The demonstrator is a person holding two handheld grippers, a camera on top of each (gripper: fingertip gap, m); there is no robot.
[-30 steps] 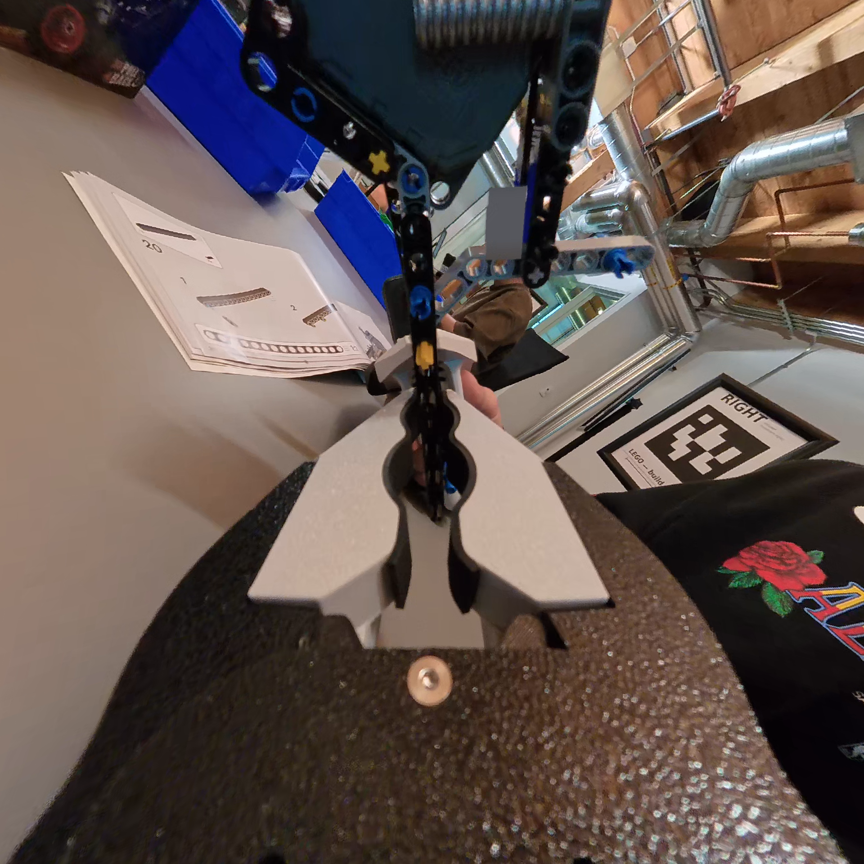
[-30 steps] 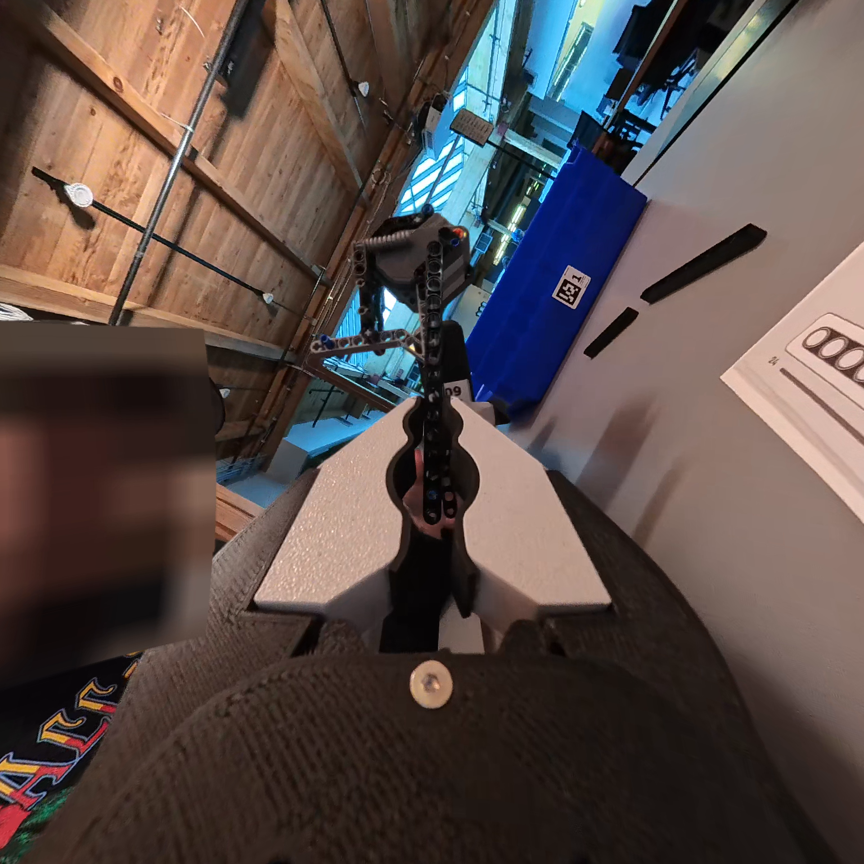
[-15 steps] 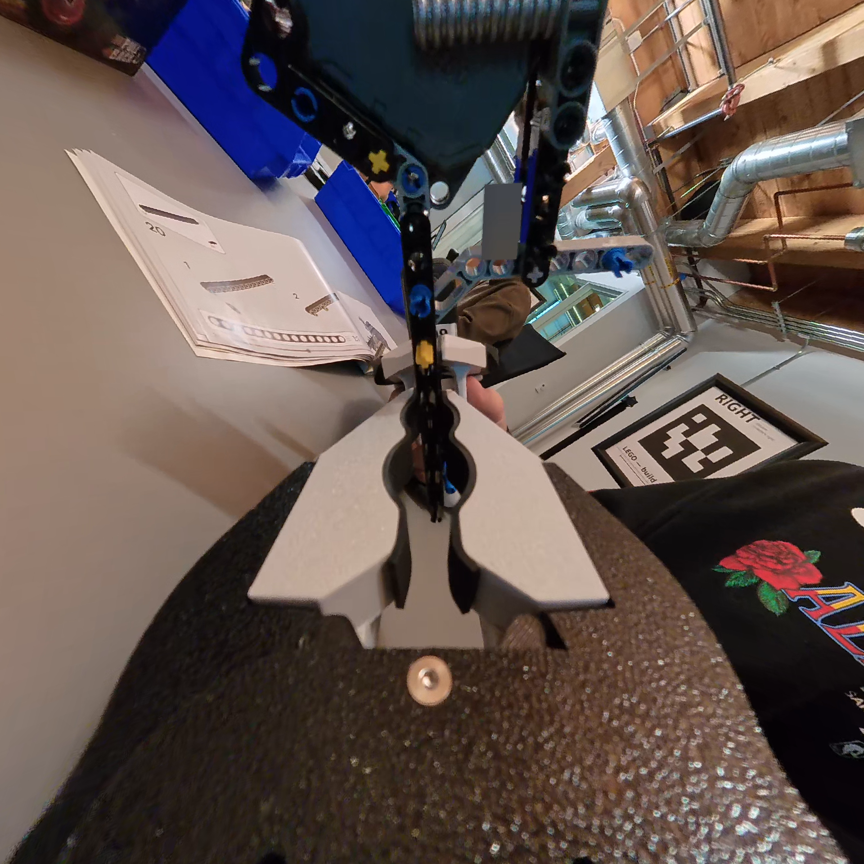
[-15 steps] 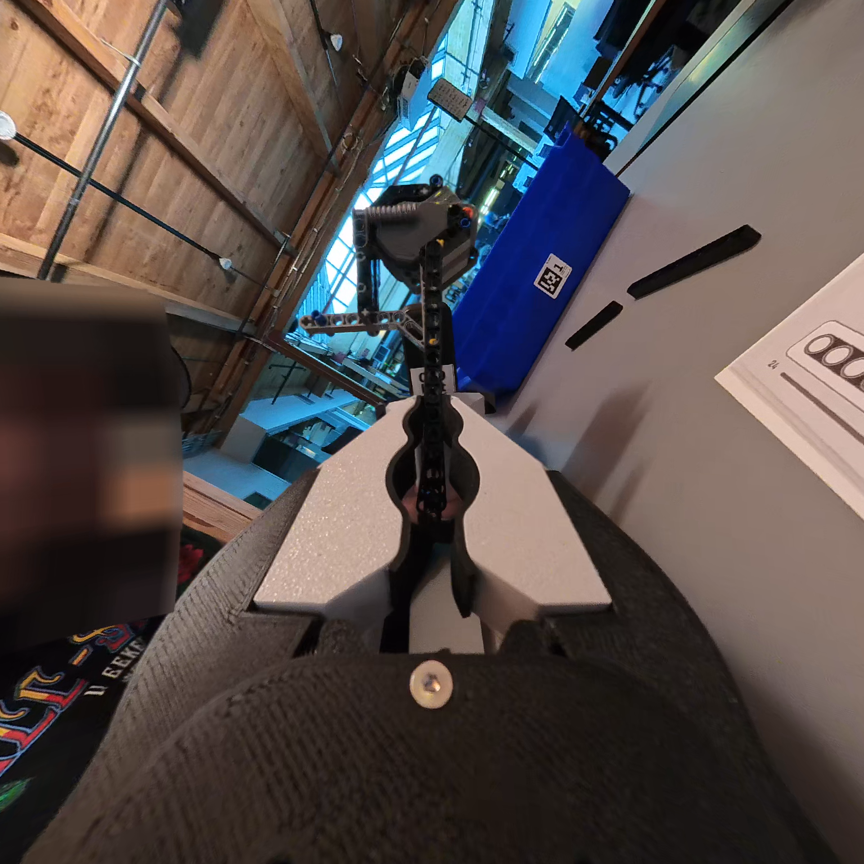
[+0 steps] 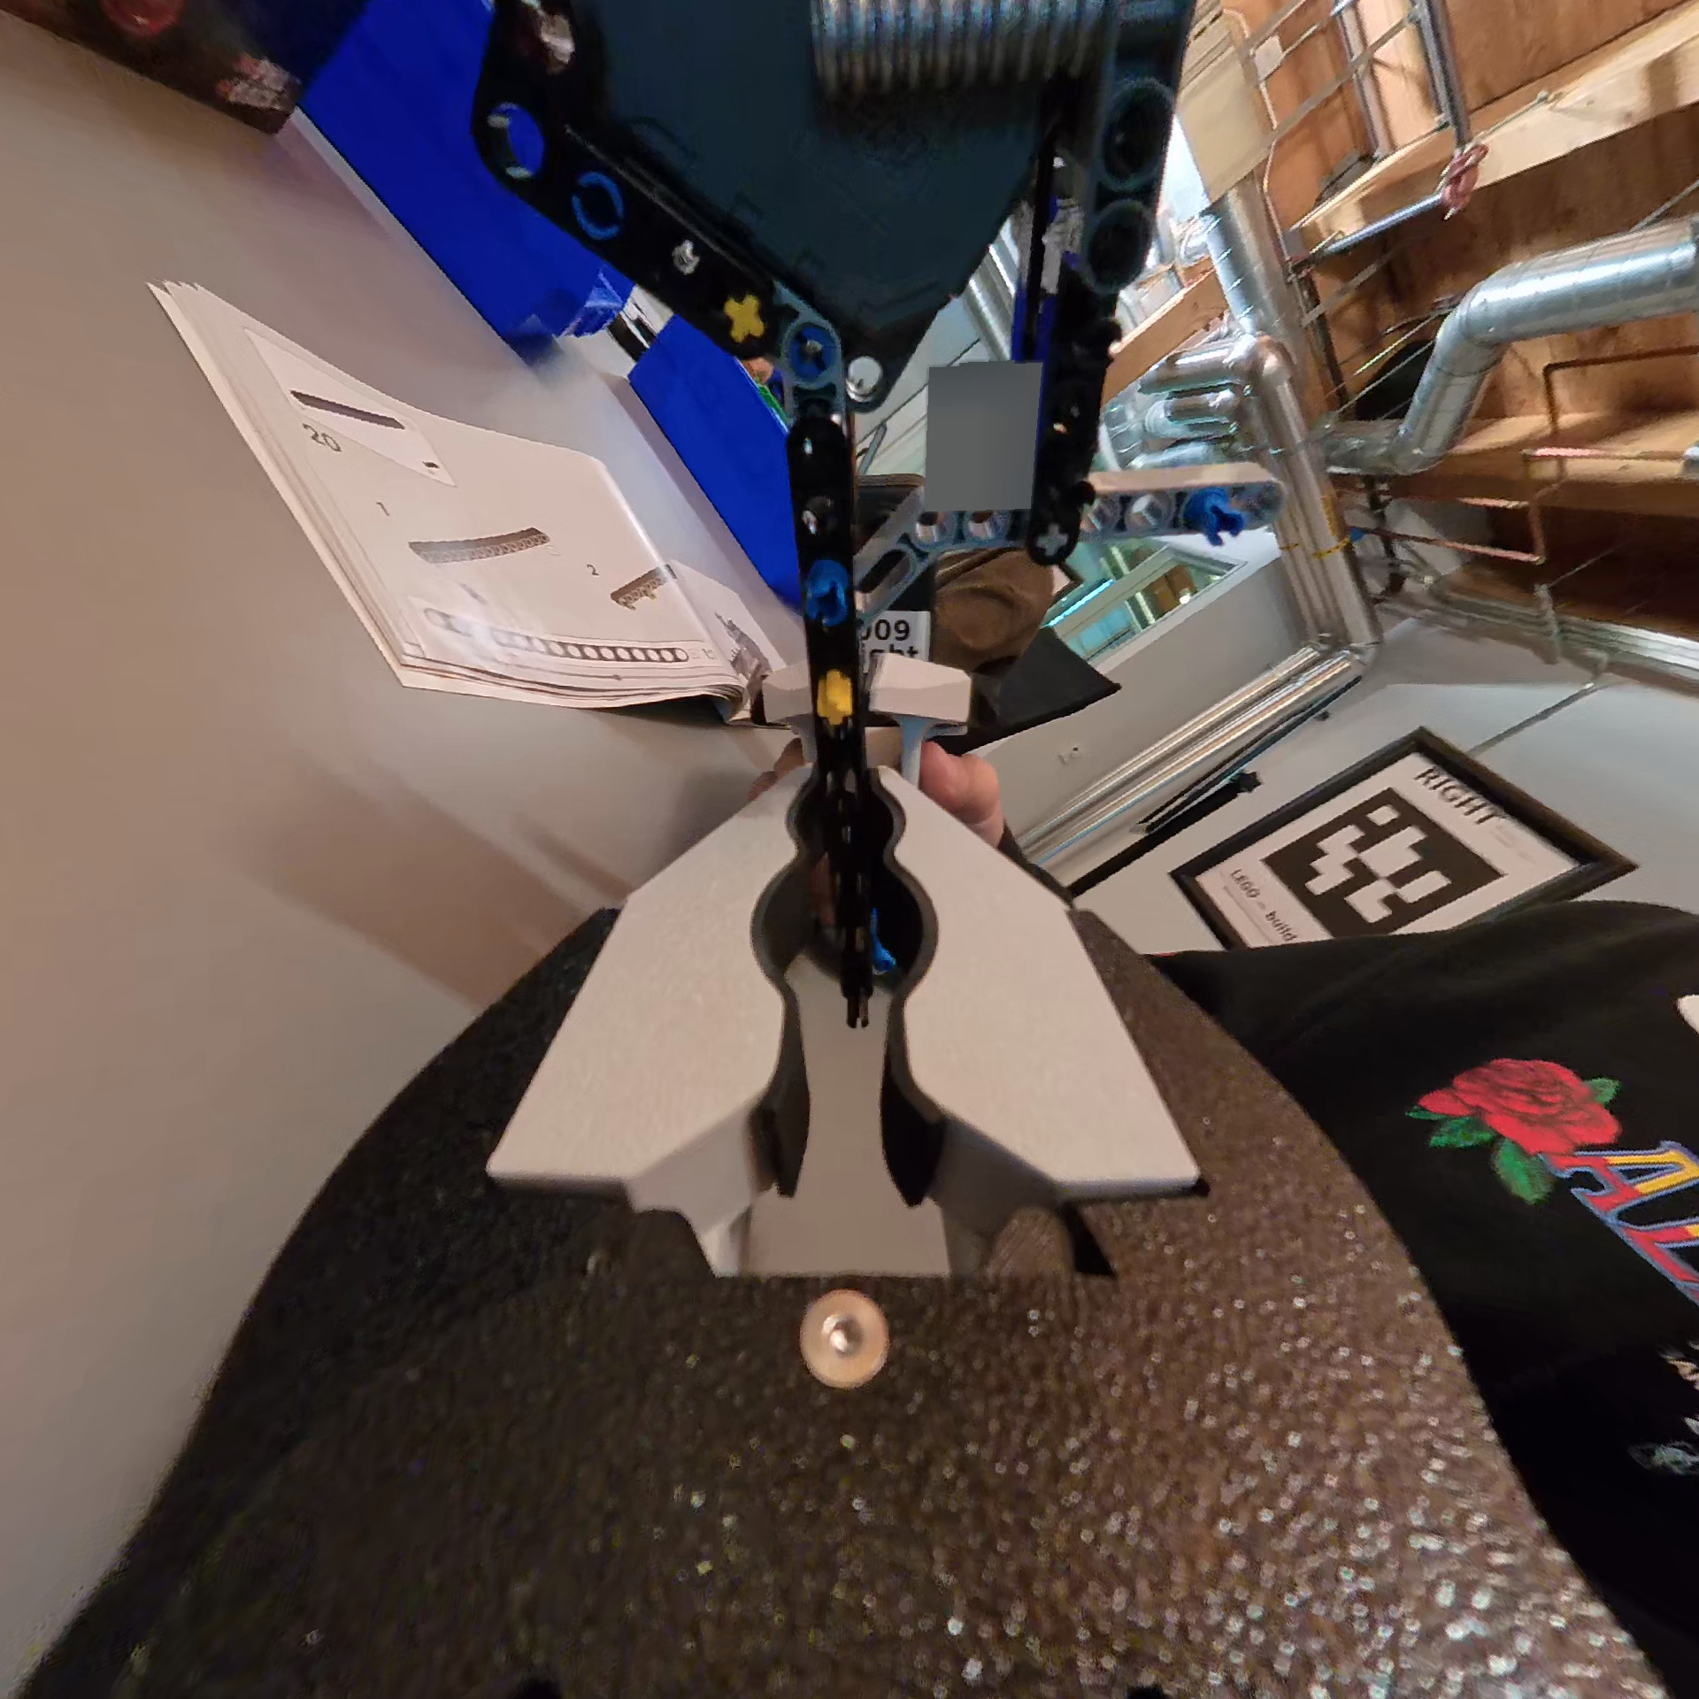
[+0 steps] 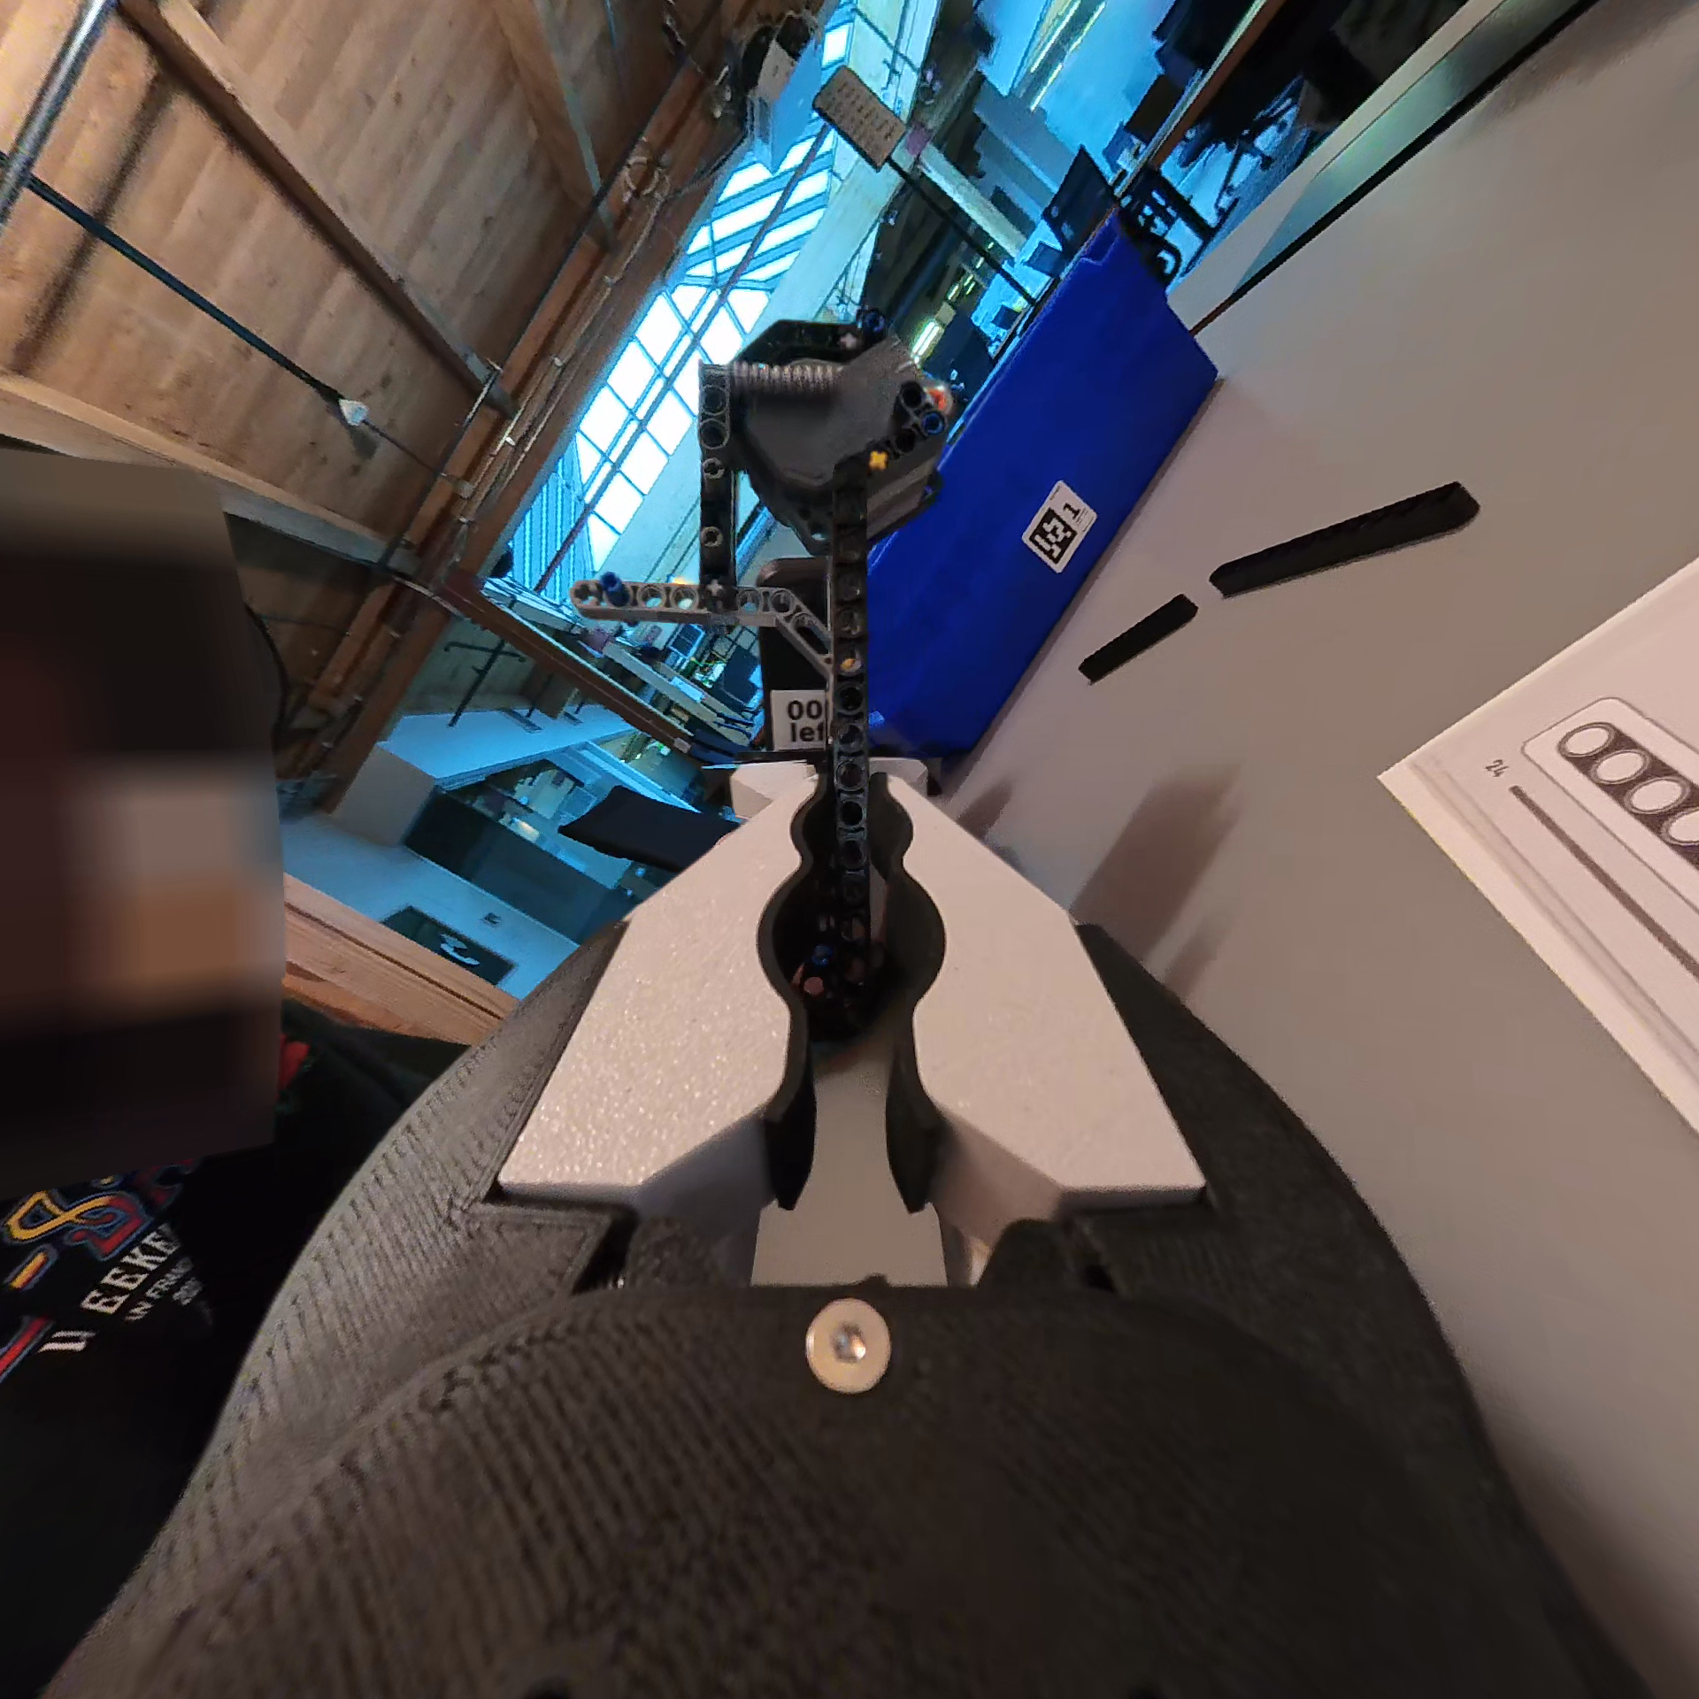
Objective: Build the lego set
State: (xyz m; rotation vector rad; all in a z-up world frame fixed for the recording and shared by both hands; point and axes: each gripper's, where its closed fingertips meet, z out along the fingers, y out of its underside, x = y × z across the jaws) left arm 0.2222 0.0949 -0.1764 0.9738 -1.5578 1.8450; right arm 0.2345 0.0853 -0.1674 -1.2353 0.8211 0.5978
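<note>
The lego assembly [image 5: 809, 184] is a dark body with a silver spring, a long black beam [image 5: 827, 552] and a grey cross beam [image 5: 1149, 510]. My left gripper [image 5: 846, 800] is shut on the near end of the black beam and holds it above the table. The right gripper [image 5: 869, 703] shows just beyond, on the same beam. In the right wrist view my right gripper [image 6: 848, 792] is shut on the black beam [image 6: 848, 644], with the assembly body [image 6: 818, 450] and the grey beam [image 6: 699, 599] beyond it.
An open instruction booklet [image 5: 460, 552] lies on the grey table [image 5: 184, 919]; it also shows in the right wrist view [image 6: 1581, 827]. Blue bins [image 6: 1011, 570] stand behind. Two loose black beams [image 6: 1342, 552] [image 6: 1140, 636] lie near them. A person's black shirt [image 5: 1471, 1149] is close.
Both grippers keep their hold on the black beam. The right wrist view has swung a little, so the assembly sits slightly higher and larger in it. The left view has barely shifted.
</note>
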